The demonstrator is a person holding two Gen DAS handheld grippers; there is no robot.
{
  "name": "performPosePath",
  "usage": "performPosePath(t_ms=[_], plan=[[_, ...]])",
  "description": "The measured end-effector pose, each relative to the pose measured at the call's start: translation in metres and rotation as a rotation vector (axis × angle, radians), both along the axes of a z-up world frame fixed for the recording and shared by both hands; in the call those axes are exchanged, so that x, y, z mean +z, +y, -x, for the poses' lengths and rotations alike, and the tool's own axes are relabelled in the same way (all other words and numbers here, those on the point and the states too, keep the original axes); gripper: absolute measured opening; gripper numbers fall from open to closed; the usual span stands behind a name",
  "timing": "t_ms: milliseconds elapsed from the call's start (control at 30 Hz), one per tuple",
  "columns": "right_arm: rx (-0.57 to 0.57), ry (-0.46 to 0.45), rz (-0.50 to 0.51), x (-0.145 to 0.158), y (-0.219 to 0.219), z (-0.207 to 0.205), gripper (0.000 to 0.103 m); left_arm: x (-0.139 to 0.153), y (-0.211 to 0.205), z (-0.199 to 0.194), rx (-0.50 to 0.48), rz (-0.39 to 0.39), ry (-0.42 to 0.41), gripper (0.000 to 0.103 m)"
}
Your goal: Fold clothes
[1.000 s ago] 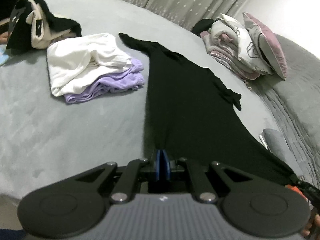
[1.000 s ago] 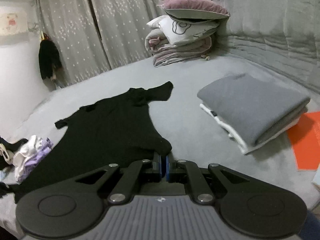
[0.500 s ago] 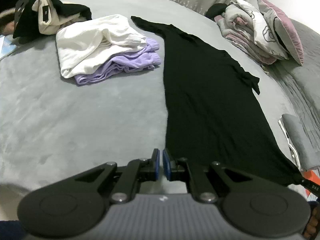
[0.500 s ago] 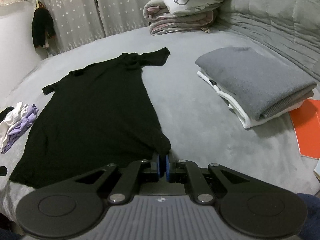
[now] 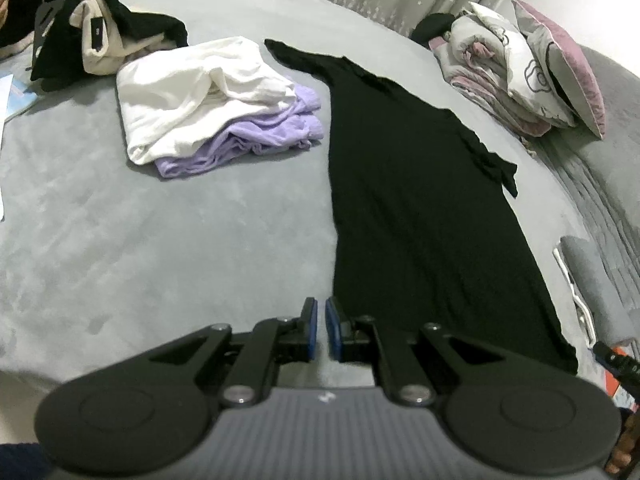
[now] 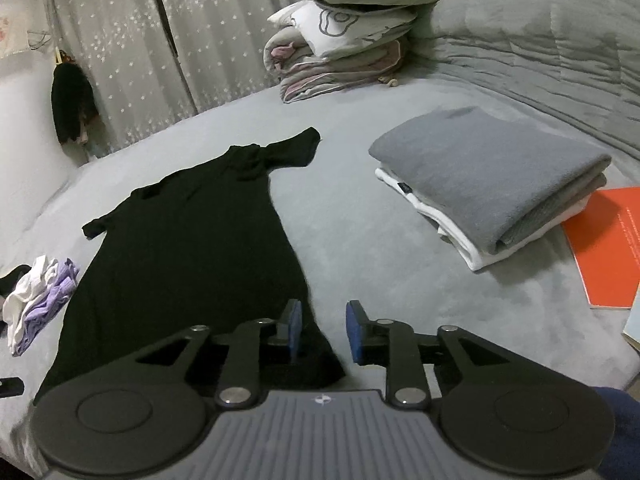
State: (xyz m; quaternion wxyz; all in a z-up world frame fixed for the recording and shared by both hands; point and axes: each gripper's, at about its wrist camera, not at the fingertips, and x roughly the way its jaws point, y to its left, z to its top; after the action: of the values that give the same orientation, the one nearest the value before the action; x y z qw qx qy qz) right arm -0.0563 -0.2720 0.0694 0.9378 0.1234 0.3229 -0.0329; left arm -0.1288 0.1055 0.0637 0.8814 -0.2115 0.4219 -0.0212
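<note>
Bed: we find black dress spread flat, left gripper apparently closed empty beside its hem, right gripper opening over the hem corner; folding next demands fresh grips.

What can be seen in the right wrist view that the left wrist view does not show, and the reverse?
Only the right wrist view shows the orange book, the whole folded grey and white stack, and the right gripper, its jaws opening over the hem corner of the black dress.

Only the left wrist view shows the heap of black and beige clothes and the left gripper, nearly shut and empty.

Both show the dress, the white and lilac pile, the bedding stack and the grey bed.
</note>
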Motion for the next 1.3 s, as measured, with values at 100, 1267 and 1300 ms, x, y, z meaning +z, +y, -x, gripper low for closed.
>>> performPosePath(t_ms=[100,1267,1300], plan=[[0.061,0.003,0.053,-0.001,0.015,-0.006,0.026,0.004,-0.001,0.001,-0.004,-0.010,-0.033,0.013],[0.737,-0.176,0.206,-0.028,0.177,0.024,0.006,0.022,-0.018,0.013,-0.001,-0.048,-0.104,0.003],[0.736,-0.156,0.215,-0.031,0.180,0.022,0.006,0.024,-0.018,0.014,0.000,-0.057,-0.107,0.003]])
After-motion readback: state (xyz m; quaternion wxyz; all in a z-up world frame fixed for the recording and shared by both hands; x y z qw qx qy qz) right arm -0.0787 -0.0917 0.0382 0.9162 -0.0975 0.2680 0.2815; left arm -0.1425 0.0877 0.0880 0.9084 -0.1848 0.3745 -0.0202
